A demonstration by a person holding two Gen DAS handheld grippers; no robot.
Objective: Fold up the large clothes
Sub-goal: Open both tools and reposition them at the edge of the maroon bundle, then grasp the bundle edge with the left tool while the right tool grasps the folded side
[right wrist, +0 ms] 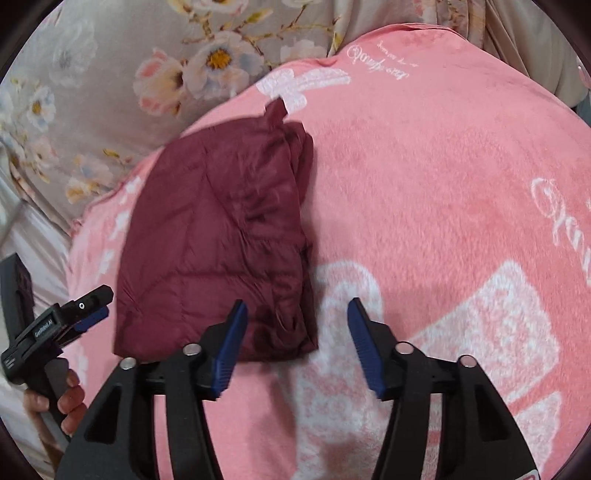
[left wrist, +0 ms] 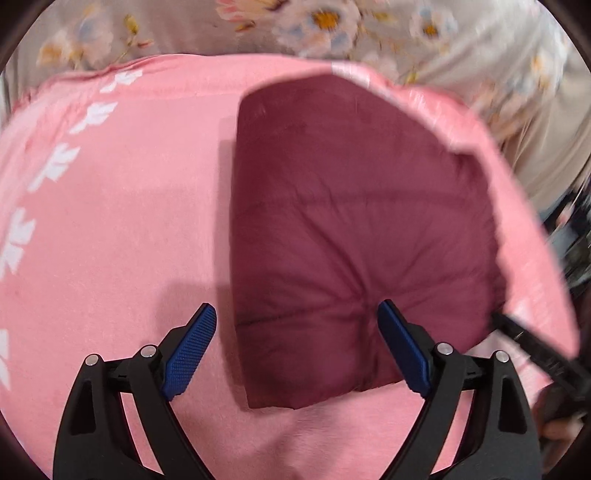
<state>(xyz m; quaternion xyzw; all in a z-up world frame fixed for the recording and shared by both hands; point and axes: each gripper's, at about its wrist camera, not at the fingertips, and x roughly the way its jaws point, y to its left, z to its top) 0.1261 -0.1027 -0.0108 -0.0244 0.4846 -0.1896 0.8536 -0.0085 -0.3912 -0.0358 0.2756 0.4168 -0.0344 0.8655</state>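
A maroon padded garment (left wrist: 351, 236) lies folded into a compact rectangle on a pink blanket (left wrist: 129, 221). My left gripper (left wrist: 295, 328) is open and empty, its fingers straddling the garment's near left edge from above. In the right wrist view the same garment (right wrist: 218, 240) lies left of centre, with a small tab sticking out at its far end. My right gripper (right wrist: 295, 325) is open and empty, over the garment's near right corner. The left gripper (right wrist: 85, 306) shows at the left edge, held by a hand.
The pink blanket (right wrist: 424, 203) has white printed patterns and covers most of the surface. A grey floral bedsheet (right wrist: 110, 92) lies beyond it, also in the left wrist view (left wrist: 332, 22). The right gripper's black body (left wrist: 535, 350) shows at the right edge.
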